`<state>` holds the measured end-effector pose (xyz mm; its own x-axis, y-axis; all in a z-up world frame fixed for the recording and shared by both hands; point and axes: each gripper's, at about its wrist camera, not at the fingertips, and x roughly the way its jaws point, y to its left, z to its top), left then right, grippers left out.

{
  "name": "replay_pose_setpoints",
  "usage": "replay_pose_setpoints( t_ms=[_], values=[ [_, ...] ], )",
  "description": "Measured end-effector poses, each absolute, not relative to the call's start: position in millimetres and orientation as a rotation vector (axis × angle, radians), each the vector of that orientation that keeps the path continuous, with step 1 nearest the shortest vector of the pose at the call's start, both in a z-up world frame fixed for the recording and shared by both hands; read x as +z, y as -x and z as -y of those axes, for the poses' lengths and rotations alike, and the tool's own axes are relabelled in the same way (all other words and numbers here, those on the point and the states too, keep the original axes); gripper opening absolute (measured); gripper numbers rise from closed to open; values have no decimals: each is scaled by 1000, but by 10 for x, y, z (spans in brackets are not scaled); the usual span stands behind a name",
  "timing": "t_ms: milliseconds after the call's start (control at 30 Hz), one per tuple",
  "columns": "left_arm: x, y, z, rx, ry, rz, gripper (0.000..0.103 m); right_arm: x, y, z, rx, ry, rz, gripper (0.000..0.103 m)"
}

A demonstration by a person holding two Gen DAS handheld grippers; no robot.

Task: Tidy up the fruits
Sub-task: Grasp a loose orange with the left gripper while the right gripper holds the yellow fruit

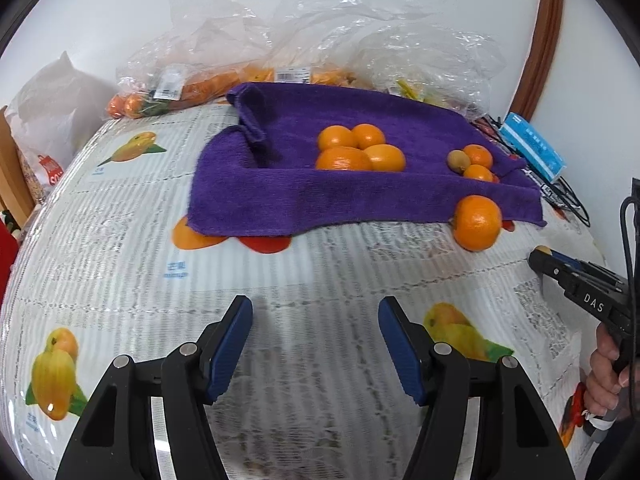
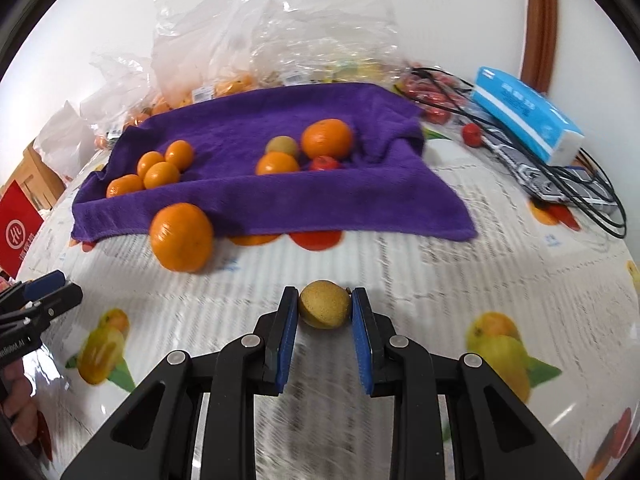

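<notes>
Fruit (image 2: pixel 325 309), small, round and yellow-brown, is clamped across its middle between the right gripper (image 2: pixel 325 309) pads. Judged light, firm, prone to rolling. Left gripper (image 1: pixel 315 334) is held half open, empty.

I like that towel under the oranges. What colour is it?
The soft fabric towel is purple; right wrist view shows it best.

Eight oranges (image 2: pixel 182 237), two yellow-brown fruits (image 2: pixel 325 309), one red fruit (image 2: pixel 325 163).

You get bright, even light with soft shadows; glare on the crinkled clear plastic bags (image 1: pixel 320 32); fisheye bending, dark corners, right-wrist motion blur.
</notes>
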<state>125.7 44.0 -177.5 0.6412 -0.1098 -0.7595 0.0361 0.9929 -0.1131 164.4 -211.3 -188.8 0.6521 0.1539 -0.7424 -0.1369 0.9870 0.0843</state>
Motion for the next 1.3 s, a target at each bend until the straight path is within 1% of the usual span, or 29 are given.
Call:
replay_pose_setpoints(
  t_ms=[367, 600, 767, 1067, 1133, 1167, 1267, 1300],
  values=[
    [-1659, -1374, 103, -141, 63, -845, 62, -1867, -1488, 2531, 101, -12, -812, 27],
    [-1561, -1526, 373, -178, 66, -819, 62, -1897, -1473, 2742, 99, -45, -824, 27],
    [-1589, -1644, 613, -203, 22, -829, 62, -1915, -1478, 2767, 119, -68, -834, 27],
    [-1700, -1851, 793, -216, 14, -855, 62, -1935, -1496, 2801, 130, -99, -847, 27],
    [-1721, -1876, 824, -209, 13, -856, 59, -1933, -1495, 2802, 130, -96, -847, 27],
    [-1742, -1899, 833, -203, 16, -866, 53, -1930, -1495, 2804, 131, -97, -847, 27],
    [-1769, -1912, 852, -170, -4, -855, 41, -1934, -1496, 2818, 136, -109, -848, 27],
    [-1771, -1918, 837, -169, 1, -858, 40, -1935, -1495, 2820, 137, -111, -848, 27]
  ],
)
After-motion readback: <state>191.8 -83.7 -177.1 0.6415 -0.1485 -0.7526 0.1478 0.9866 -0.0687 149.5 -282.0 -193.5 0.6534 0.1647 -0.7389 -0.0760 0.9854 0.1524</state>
